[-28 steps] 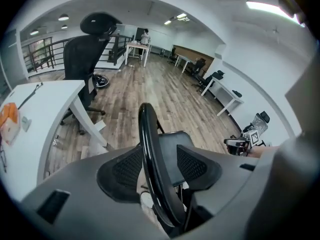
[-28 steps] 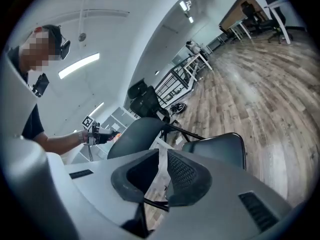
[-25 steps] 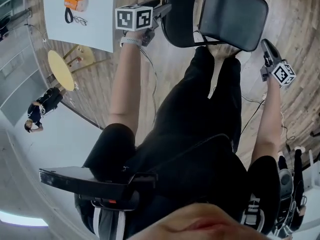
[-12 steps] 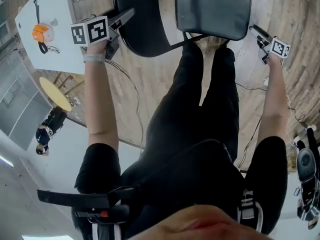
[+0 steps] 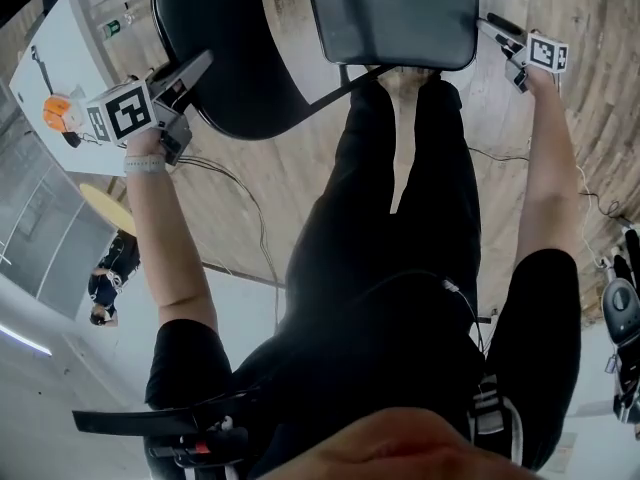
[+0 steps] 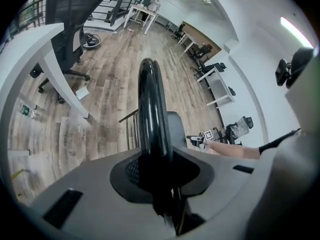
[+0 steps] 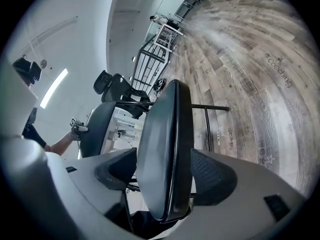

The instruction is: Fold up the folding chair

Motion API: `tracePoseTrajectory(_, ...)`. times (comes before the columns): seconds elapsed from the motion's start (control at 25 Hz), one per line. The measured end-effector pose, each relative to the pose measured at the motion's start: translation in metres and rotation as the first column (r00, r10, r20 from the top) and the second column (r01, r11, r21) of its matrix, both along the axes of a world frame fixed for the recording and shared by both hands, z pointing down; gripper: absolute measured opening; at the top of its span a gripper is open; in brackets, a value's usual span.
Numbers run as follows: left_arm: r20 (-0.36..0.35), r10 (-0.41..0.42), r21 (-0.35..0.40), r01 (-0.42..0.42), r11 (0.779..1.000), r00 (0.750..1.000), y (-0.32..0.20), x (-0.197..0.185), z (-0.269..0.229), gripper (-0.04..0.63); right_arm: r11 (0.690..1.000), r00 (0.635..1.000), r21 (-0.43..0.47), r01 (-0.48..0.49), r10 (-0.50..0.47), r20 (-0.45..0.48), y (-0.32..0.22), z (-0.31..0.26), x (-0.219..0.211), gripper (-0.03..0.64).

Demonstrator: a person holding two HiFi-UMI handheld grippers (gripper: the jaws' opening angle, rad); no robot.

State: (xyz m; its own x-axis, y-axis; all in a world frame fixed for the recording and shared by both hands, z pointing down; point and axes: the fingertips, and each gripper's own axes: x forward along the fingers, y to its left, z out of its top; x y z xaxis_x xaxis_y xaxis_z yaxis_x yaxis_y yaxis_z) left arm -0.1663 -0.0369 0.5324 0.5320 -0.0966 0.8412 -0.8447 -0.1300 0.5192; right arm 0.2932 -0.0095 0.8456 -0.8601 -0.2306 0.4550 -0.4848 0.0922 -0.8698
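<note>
A black folding chair stands before my legs, its rounded backrest at the left and its square seat at the top centre. My left gripper reaches the backrest's left rim. In the left gripper view that rim fills the gap of the left gripper, whose jaws are closing and pressing on it. My right gripper is at the seat's right edge. In the right gripper view the seat's edge stands between the jaws of the right gripper, which are opening with gaps on both sides.
My legs in black trousers stand just behind the chair. A white table with an orange object is at the far left, a round yellow table and a person below it. A cable trails over the wooden floor.
My right gripper has come in from beside the chair to the seat's right edge, its jaws now straddling it. My left gripper has slid lower on the backrest's rim.
</note>
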Motion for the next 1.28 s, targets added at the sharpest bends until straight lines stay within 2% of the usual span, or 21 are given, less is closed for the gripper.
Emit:
tracePoseTrajectory(0.28,0.041,0.005,-0.033,-0.004,0.999,0.999,0.001,0.001,0.003,0.08,0.995,0.997,-0.061,0.073,-0.072,0.013,-0.004,0.029,-0.014,0.339)
tracePoseTrajectory(0.44,0.052,0.009,-0.052,-0.006,0.999,0.999,0.002,0.001,0.005,0.074,0.99,0.993,-0.11,0.093,-0.085,0.079,-0.007,0.038,-0.029,0.341)
tracePoseTrajectory(0.6,0.072,0.015,-0.052,-0.012,0.999,0.997,0.001,0.004,0.009,0.068,0.988,0.985,-0.098,0.123,-0.109,0.137,-0.017,0.042,-0.041,0.341)
tracePoseTrajectory(0.76,0.08,0.031,-0.06,-0.026,0.998,0.996,0.002,0.007,0.012,0.061,0.989,0.973,-0.103,0.106,-0.082,0.217,-0.03,0.04,-0.051,0.339)
tracePoseTrajectory(0.96,0.059,0.036,-0.08,-0.031,0.996,0.998,0.003,0.007,0.012,0.051,0.985,0.972,-0.119,0.123,-0.096,0.212,-0.032,0.043,-0.053,0.301)
tracePoseTrajectory(1.16,0.064,0.041,-0.085,-0.035,0.996,0.997,0.005,0.006,0.01,0.049,0.979,0.984,-0.155,0.13,-0.108,0.14,-0.028,0.049,-0.047,0.293)
tracePoseTrajectory(1.28,0.077,0.052,-0.075,-0.047,0.996,0.996,0.006,0.003,0.001,0.049,0.983,0.962,-0.126,0.133,-0.098,0.255,-0.03,0.024,-0.062,0.276)
